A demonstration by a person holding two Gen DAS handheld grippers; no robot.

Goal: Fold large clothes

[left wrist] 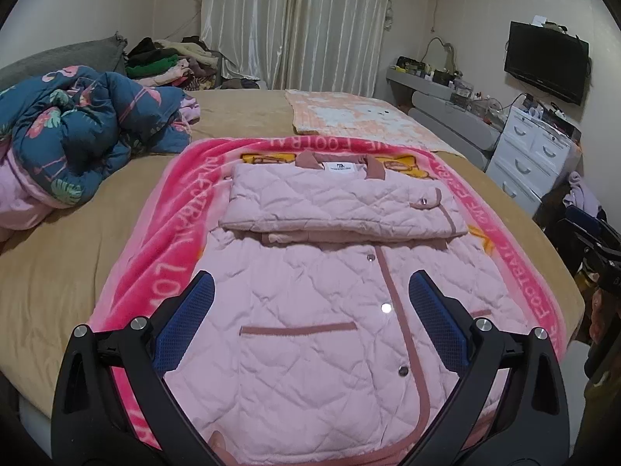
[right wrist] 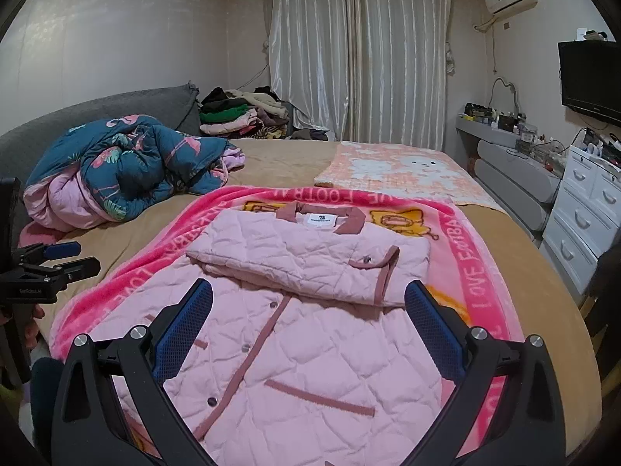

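Across a tan bed [left wrist: 97, 233], the pink quilted jacket [left wrist: 310, 330] lies with sleeves folded across its chest. Left gripper [left wrist: 310, 310] and right gripper [right wrist: 308, 322] hover spread wide and empty; the bottom-up fold appears left.

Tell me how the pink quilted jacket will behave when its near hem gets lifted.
The pink quilted jacket probably flops and drapes, since its sleeves already lie folded flat. Its puffy quilting suggests it is light yet bulky. It may drag the fleece blanket underneath.
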